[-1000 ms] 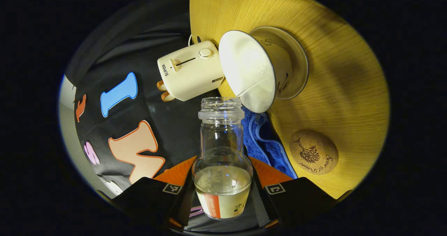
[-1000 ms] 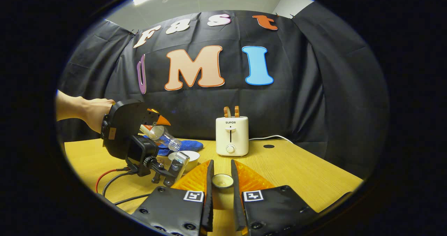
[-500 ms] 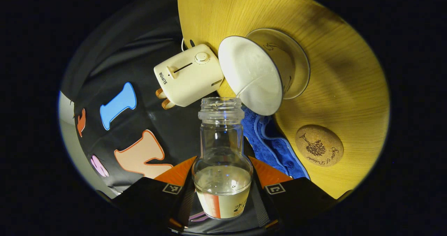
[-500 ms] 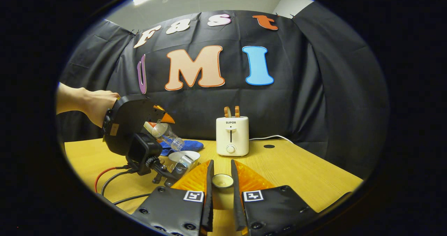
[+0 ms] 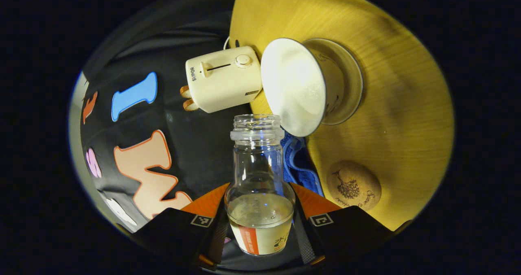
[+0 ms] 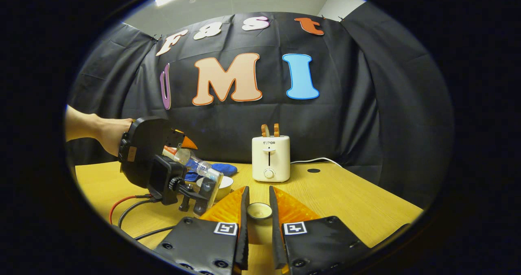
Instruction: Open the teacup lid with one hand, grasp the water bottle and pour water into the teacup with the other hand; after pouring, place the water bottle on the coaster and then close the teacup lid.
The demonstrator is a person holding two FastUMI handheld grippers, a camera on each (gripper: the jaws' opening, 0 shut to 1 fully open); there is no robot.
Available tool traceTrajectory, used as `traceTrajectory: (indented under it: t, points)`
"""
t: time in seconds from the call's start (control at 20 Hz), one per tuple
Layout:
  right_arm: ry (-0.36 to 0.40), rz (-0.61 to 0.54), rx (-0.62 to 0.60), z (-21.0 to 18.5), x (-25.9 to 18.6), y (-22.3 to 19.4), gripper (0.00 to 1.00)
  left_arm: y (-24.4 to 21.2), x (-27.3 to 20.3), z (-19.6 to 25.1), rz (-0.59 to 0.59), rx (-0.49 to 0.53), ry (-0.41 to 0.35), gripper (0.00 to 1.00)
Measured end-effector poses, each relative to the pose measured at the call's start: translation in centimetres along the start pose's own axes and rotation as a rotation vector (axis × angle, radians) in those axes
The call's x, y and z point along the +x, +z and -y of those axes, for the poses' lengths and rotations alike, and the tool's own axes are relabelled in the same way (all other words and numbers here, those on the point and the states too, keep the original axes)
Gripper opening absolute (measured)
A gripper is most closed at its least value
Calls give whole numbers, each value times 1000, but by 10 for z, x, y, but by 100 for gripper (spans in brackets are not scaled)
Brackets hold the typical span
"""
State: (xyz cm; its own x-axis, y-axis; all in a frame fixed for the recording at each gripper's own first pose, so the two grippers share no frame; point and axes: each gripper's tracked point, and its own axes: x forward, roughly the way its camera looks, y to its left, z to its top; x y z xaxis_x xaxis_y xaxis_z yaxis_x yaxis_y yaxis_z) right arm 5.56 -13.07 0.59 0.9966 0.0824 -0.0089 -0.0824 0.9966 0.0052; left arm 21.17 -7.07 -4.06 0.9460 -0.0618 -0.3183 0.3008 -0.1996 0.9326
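In the left gripper view, the left gripper has its jaws closed on the body of the clear plastic water bottle, tipped so its open mouth sits just beside the rim of the white porcelain teacup on its saucer, evidently to pour. Water lies low in the bottle. A round cork coaster waits on the yellow wooden desk, near a blue cloth and a cream toaster.

In the right gripper view, the right gripper holds the small white teacup lid between its jaws, kept aside of the cup so the mouth stays free. The left gripper tilts the bottle over it.
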Motion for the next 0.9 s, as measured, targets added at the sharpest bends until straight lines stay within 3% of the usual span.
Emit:
traceTrajectory:
  t: [0.25, 0.35, 0.5, 0.7, 0.8, 0.9]
  points:
    - [0, 0, 0, 0, 1, 0, 27, 7, -10, -2, 99, -390, -12, 70]
    - [0, 1, 0, 0, 0, 0, 27, 10, -14, -3, 158, -639, -8, 70]
    - [-1, 1, -1, 0, 0, 0, 27, 20, -8, -12, 271, -1028, 63, 69]
    - [-6, 0, -2, 1, 0, -1, 27, 22, 9, -10, 390, -1449, 126, 69]
    - [-9, -1, -2, 2, 1, 0, 27, 24, 18, -4, 419, -1623, 110, 69]
    - [-13, 0, -2, 3, 0, 0, 27, 26, 25, -4, 418, -1708, 126, 69]
